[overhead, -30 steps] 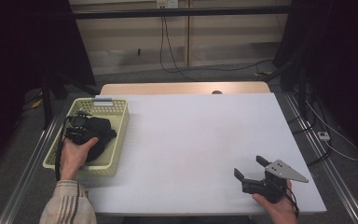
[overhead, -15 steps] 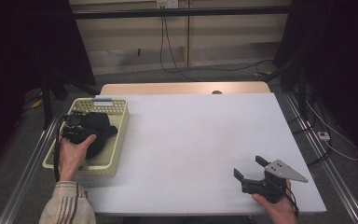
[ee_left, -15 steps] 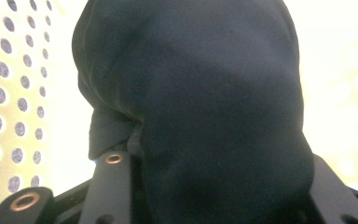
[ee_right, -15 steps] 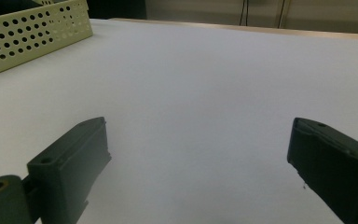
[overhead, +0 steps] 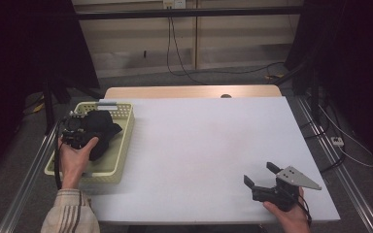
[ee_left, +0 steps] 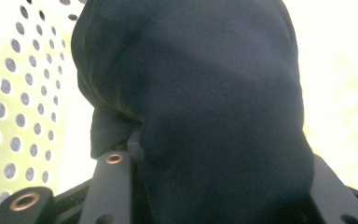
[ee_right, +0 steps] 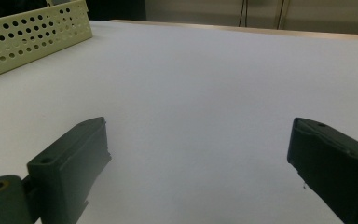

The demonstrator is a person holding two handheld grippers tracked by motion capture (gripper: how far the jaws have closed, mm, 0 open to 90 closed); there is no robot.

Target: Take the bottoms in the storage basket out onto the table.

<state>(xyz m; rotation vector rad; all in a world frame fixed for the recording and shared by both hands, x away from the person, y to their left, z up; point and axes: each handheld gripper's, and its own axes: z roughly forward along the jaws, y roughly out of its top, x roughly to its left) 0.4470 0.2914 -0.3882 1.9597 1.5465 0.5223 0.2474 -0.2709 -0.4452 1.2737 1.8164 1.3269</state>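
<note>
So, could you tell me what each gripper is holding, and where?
The left gripper is shut on a bunched fold of the black cloth over the basket; the right gripper is open, holding nothing.

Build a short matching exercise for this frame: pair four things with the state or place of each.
Things:
1. left gripper
2. right gripper
3. black cloth
4. yellow basket

States:
a. perforated, at the table's left edge
b. open over bare white table
c. pinched between jaws, inside the basket
d. shut on fabric

Pairs: 1-d, 2-b, 3-c, 4-a
</note>
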